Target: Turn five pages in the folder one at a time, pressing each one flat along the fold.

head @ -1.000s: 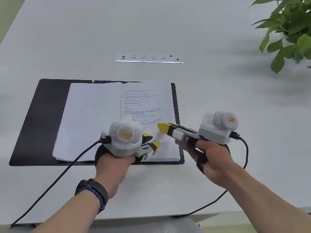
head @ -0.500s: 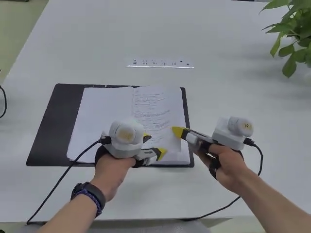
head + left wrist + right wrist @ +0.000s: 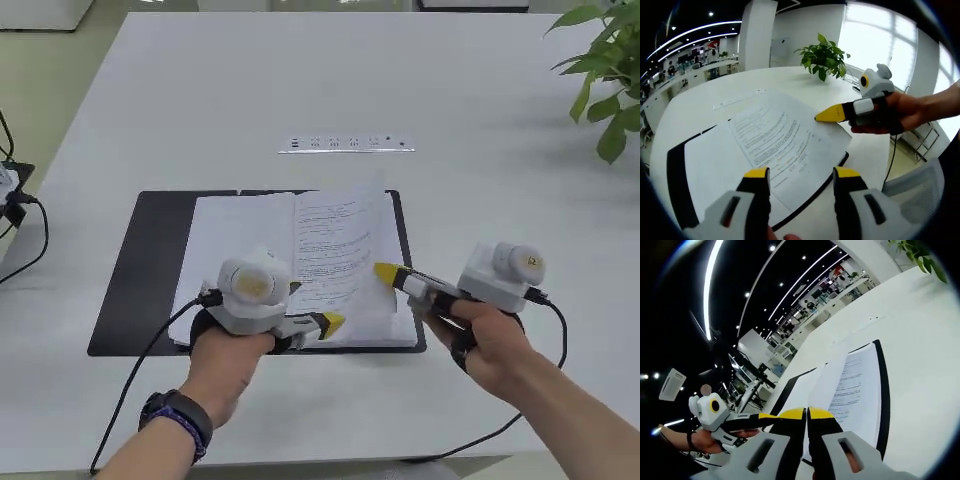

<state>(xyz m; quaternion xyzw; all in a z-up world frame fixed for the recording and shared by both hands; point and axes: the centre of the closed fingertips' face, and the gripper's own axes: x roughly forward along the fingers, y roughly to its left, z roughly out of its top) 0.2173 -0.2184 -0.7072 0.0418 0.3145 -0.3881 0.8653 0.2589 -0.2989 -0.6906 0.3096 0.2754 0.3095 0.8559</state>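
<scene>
Nothing here can be read. The right-hand page [image 3: 335,245] of the folder [image 3: 140,270] carries lines of print too small to make out. The marks on the strip [image 3: 345,145] toward the table's [image 3: 300,80] far edge are likewise illegible.

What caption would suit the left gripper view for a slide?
Left tool open over the printed page, right tool at its edge.

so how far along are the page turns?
Done: folder lies open, blank sheets on its left; count unreadable. In hand: right gripper, shut, tip at the printed page's outer edge; left gripper open near the bottom edge. Left: turning it, pressing the fold.
</scene>
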